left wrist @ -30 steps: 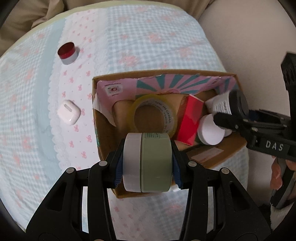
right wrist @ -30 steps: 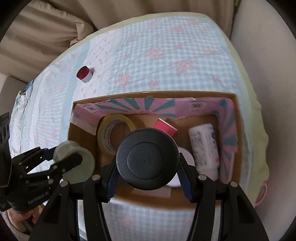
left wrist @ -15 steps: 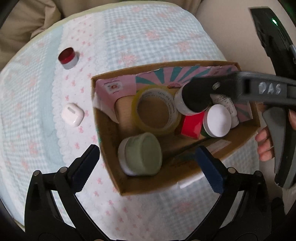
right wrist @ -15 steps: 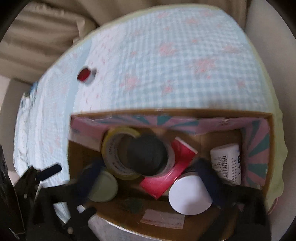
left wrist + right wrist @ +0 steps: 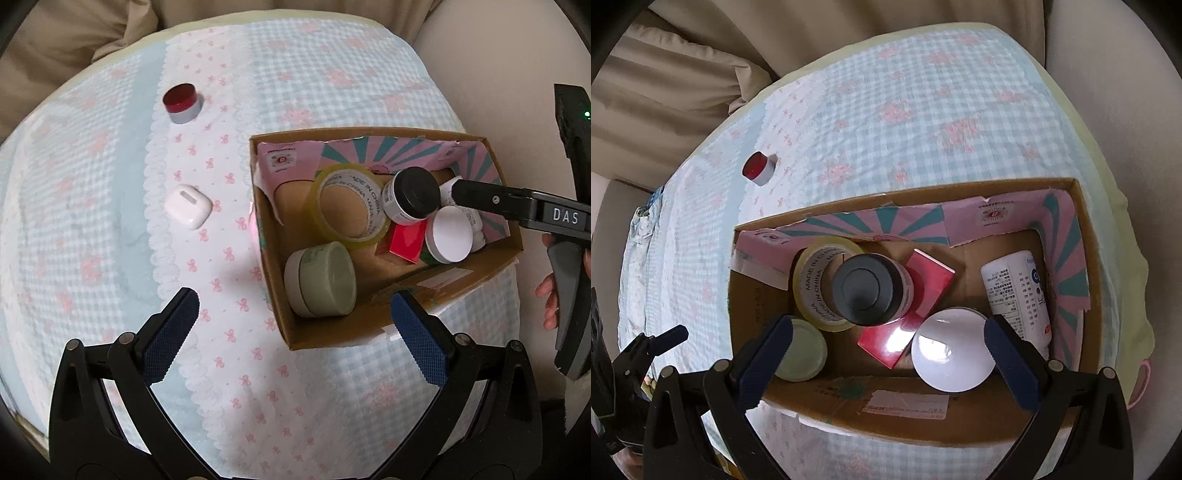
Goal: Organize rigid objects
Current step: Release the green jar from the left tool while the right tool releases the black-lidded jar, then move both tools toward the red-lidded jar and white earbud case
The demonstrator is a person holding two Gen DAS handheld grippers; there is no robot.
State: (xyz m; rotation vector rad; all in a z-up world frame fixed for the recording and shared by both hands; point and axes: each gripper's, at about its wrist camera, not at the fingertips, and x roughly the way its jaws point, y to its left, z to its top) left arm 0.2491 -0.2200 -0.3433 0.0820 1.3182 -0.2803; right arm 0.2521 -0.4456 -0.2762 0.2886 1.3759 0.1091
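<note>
Fingers of the left gripper (image 5: 295, 317) are spread wide with nothing between the pads; its jaws have just been opening, and the green jar (image 5: 320, 280) now lies on its side in the near left corner of the box (image 5: 280, 325). Fingers of the right gripper (image 5: 888, 349) are equally wide and empty — these jaws have also just been opening. The black-lid jar (image 5: 870, 290) leans on the tape roll (image 5: 812, 284) inside the box, apart from both pads.

Box contents, right wrist view:
- red carton (image 5: 916, 314), partly under the black-lid jar
- white-lid jar (image 5: 953, 349), near front wall
- white bottle (image 5: 1015, 291), lying along the right wall

Outside the box, on the checked cloth (image 5: 332, 74) — a red-lid jar (image 5: 181, 102) and a white earbud case (image 5: 188, 206), well apart from each other.
</note>
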